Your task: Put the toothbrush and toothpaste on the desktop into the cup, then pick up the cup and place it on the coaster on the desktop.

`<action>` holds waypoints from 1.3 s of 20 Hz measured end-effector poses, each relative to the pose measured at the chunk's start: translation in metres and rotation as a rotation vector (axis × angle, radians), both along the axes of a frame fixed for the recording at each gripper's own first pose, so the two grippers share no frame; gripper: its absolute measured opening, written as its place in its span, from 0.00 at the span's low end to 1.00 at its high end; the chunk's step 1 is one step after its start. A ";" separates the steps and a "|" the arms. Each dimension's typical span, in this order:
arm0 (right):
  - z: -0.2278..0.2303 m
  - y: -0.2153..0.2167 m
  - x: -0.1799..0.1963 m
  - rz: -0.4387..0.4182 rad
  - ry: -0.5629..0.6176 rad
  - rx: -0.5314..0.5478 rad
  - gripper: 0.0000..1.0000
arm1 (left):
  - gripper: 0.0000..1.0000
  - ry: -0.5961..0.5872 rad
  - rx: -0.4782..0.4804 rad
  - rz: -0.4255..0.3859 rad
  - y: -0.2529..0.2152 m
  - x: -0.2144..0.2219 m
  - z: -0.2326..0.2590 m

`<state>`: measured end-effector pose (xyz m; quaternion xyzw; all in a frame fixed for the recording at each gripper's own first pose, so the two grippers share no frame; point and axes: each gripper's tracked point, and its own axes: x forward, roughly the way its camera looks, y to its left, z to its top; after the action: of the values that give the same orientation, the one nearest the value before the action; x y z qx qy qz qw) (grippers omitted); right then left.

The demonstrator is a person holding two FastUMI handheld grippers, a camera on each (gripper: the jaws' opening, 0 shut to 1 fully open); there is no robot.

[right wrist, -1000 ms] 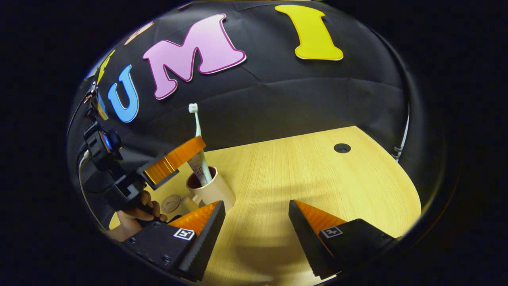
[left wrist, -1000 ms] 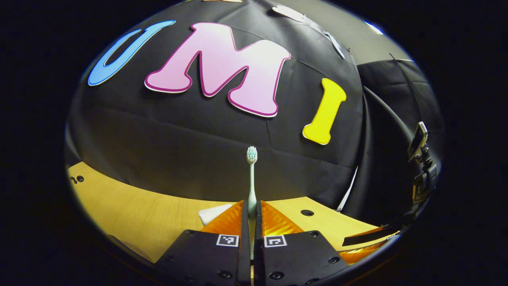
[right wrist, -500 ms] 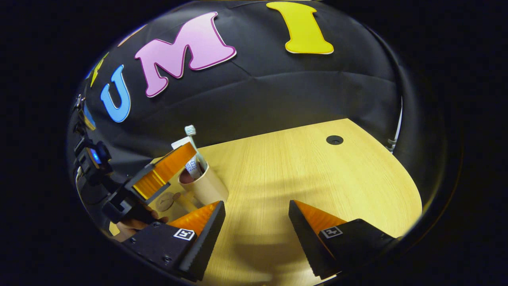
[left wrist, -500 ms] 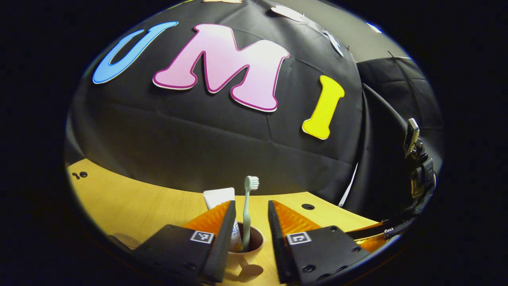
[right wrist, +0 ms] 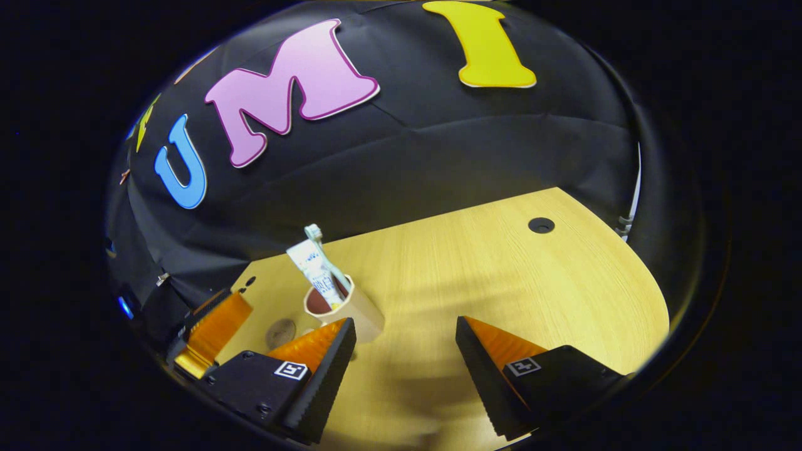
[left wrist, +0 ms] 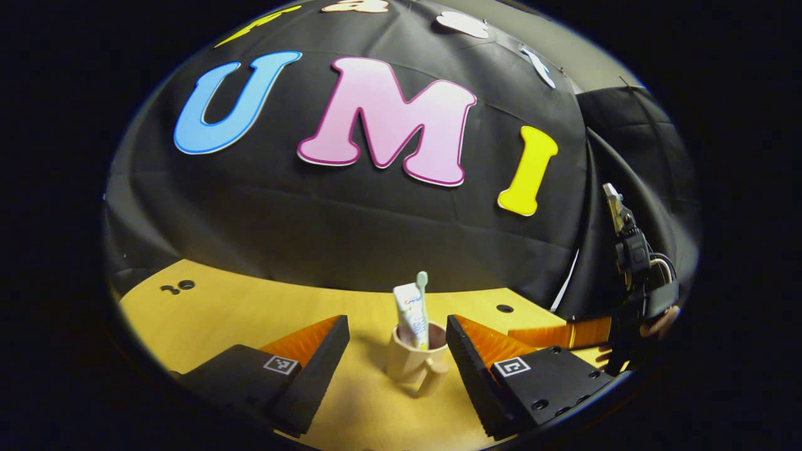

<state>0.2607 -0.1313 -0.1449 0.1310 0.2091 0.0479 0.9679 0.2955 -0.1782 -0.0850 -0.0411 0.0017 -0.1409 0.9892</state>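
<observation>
A beige cup (left wrist: 410, 362) with a handle stands on the wooden desktop (left wrist: 238, 313), just beyond and between the tips of my open left gripper (left wrist: 396, 324). A white toothpaste tube (left wrist: 410, 315) and a pale green toothbrush (left wrist: 421, 282) stand upright inside it. In the right gripper view the same cup (right wrist: 354, 311) sits left of centre holding the toothpaste (right wrist: 315, 270) and toothbrush (right wrist: 313, 233). My right gripper (right wrist: 406, 326) is open over bare desktop, its left finger close beside the cup. A round brown coaster (right wrist: 280, 332) lies flat just left of the cup.
The left gripper (right wrist: 212, 324) appears low at the left edge of the right gripper view. The right gripper (left wrist: 564, 332) and the hand (left wrist: 664, 321) holding it sit at the right of the left gripper view. Cable holes (right wrist: 541, 225) (left wrist: 504, 308) dot the desktop's far side.
The left gripper, shut on the toothbrush a second ago, lowered it into the cup, opened and drew back toward me. The right gripper has stayed open and almost still.
</observation>
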 end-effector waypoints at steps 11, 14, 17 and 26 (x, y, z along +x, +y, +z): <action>0.002 0.060 0.020 0.065 0.181 -0.113 0.97 | 0.97 0.161 -0.027 0.181 0.107 -0.081 -0.026; -0.014 0.072 0.021 0.095 0.277 -0.150 0.98 | 0.98 0.180 -0.035 0.235 0.131 -0.093 -0.029; -0.036 0.091 0.025 0.115 0.374 -0.135 0.98 | 0.97 0.198 -0.080 0.271 0.146 -0.103 -0.032; -0.097 0.114 0.040 0.108 0.603 -0.090 0.98 | 0.98 0.321 -0.210 0.360 0.187 -0.127 -0.068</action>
<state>0.3007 -0.0174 -0.2423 0.0850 0.4955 0.0488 0.8630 0.1681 0.0089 -0.1528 -0.1649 0.1366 0.0463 0.9757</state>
